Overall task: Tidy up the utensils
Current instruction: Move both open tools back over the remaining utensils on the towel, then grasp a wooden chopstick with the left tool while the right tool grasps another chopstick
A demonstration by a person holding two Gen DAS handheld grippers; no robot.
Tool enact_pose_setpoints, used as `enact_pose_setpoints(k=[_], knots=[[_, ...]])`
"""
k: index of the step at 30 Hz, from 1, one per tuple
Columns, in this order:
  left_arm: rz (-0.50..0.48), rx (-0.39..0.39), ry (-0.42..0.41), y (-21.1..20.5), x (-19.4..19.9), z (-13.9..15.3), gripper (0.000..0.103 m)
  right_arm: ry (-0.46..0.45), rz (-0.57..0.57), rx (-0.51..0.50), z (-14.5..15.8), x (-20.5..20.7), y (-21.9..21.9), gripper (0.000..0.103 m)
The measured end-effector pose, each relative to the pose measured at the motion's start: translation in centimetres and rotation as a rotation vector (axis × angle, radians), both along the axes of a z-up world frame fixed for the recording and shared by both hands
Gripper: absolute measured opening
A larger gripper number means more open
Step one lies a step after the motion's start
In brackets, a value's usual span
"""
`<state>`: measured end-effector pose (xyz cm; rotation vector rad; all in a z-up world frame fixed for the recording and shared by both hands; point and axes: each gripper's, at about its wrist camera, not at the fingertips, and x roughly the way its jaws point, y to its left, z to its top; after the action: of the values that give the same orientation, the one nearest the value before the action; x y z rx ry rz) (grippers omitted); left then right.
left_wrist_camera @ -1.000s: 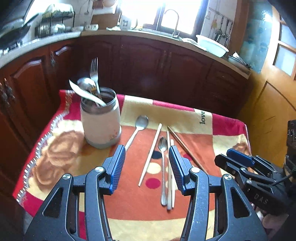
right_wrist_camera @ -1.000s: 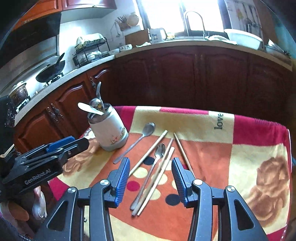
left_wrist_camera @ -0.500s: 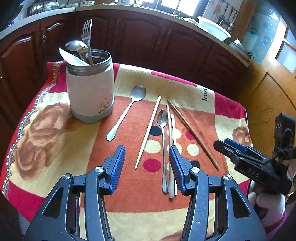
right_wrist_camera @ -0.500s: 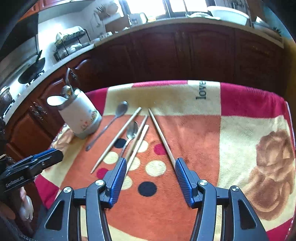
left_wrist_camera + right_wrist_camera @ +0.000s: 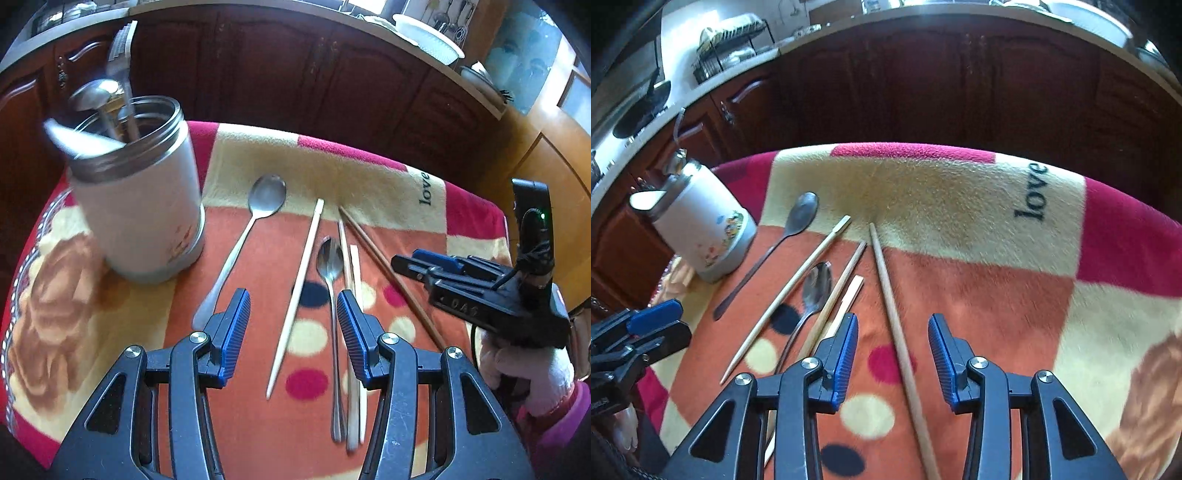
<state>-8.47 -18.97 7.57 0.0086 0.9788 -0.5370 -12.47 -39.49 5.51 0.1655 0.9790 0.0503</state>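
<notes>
A white holder jar (image 5: 138,214) with a fork and spoons in it stands at the left of the blanket; it also shows in the right wrist view (image 5: 701,230). Two metal spoons (image 5: 243,243) (image 5: 332,295) and several chopsticks (image 5: 301,284) lie loose on the blanket. My left gripper (image 5: 293,319) is open and empty, low over a pale chopstick and the small spoon. My right gripper (image 5: 893,349) is open and empty, with a long brown chopstick (image 5: 892,306) lying between its fingers; it also shows in the left wrist view (image 5: 406,266).
The red, orange and cream blanket (image 5: 960,206) covers a small table. Dark wooden kitchen cabinets (image 5: 295,74) stand close behind it. The blanket's edge falls off at the far and left sides.
Both grippers have moved down and closer to the utensils. The right gripper has shifted right, over the long brown chopstick. Nothing has been taken hold of.
</notes>
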Motion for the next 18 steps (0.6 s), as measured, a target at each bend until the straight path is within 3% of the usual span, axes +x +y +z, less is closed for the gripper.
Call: enact_pose_setpoints(k=[7,12,18], knots=[[-0.012,0.017,0.047,-3.5,4.1,-1.2,0.048,0.034,0.037,-0.016,-2.1,3.8,0.2,0.028],[-0.028,0.065,0.061,-5.9,6.6,-2.4,0.048,0.026,0.062,-0.028,-2.6,4.7,-0.3,0.01],[-0.076,0.114,0.076,-8.5,8.4,-3.8,0.048,0.007,0.04,0.001,-1.7,4.1,-2.0,0.009]])
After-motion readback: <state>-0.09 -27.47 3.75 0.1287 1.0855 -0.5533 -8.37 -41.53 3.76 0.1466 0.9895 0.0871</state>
